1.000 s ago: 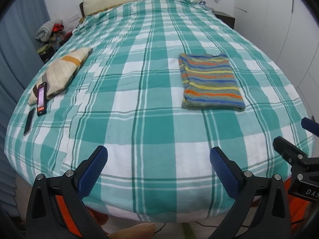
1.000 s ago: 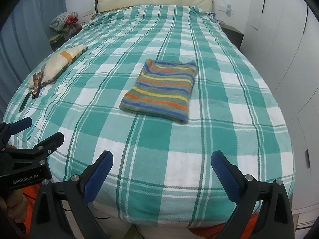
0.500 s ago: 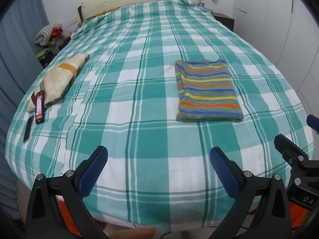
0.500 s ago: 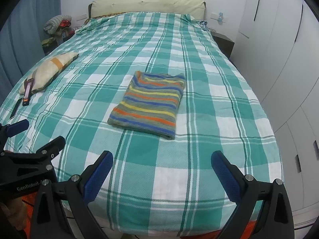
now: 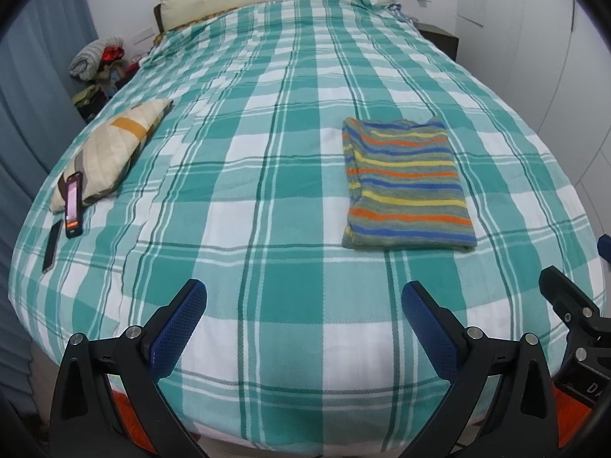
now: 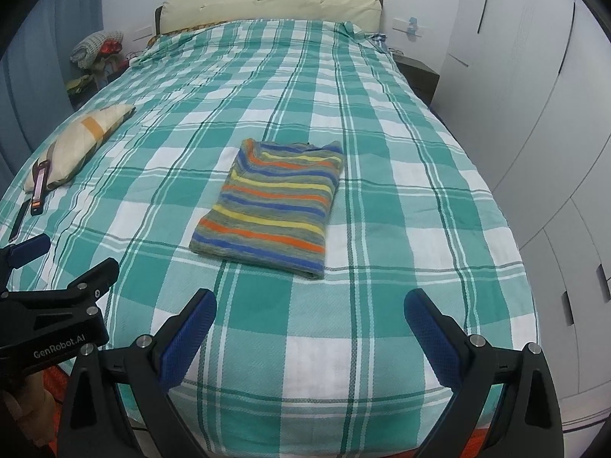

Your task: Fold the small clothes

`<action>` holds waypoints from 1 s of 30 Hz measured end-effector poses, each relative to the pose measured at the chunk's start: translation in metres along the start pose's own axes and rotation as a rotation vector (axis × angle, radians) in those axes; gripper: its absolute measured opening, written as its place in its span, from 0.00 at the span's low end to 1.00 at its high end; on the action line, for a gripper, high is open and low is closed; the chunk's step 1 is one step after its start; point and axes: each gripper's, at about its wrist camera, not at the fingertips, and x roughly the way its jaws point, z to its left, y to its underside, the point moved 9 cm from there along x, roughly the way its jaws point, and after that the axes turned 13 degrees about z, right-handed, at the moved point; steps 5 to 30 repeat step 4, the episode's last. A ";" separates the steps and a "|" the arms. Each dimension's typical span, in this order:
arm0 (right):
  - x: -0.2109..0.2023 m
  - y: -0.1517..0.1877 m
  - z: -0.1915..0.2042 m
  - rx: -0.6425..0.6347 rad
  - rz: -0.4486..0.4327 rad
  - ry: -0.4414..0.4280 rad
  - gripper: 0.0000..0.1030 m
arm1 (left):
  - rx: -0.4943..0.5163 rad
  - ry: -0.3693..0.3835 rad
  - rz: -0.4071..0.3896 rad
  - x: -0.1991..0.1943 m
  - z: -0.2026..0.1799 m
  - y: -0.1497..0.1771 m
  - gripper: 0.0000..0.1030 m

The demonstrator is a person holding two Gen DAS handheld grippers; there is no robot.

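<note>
Left hand-held gripper [image 5: 303,303]: spread wide, empty, above the foot end of the bed [image 5: 267,305].
Right hand-held gripper [image 6: 309,311]: also wide and empty, beside the left one at the foot end.
Striped garment [image 6: 273,206]: folded flat on the bed, beyond both hand-held grippers, touching neither.
Phone [image 5: 73,204]: left of the garment, leaning on a small pillow [image 5: 114,149].
Headboard [image 6: 267,5]: farthest, behind the garment.

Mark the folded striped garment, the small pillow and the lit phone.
striped garment [image 6: 273,206], right wrist view, middle of top layer
small pillow [image 5: 110,149], left wrist view, centre of cover
lit phone [image 5: 73,206], left wrist view, its screen
</note>
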 end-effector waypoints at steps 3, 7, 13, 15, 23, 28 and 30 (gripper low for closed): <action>0.000 0.000 -0.003 0.009 0.000 -0.002 0.95 | 0.011 0.007 -0.030 -0.006 -0.004 0.000 0.99; -0.001 0.000 -0.003 0.011 -0.001 -0.003 0.95 | 0.023 0.004 -0.033 -0.007 -0.006 0.000 0.99; -0.001 0.000 -0.003 0.011 -0.001 -0.003 0.95 | 0.023 0.004 -0.033 -0.007 -0.006 0.000 0.99; -0.001 0.000 -0.003 0.011 -0.001 -0.003 0.95 | 0.023 0.004 -0.033 -0.007 -0.006 0.000 0.99; -0.001 0.000 -0.003 0.011 -0.001 -0.003 0.95 | 0.023 0.004 -0.033 -0.007 -0.006 0.000 0.99; -0.001 0.000 -0.003 0.011 -0.001 -0.003 0.95 | 0.023 0.004 -0.033 -0.007 -0.006 0.000 0.99; -0.001 0.000 -0.003 0.011 -0.001 -0.003 0.95 | 0.023 0.004 -0.033 -0.007 -0.006 0.000 0.99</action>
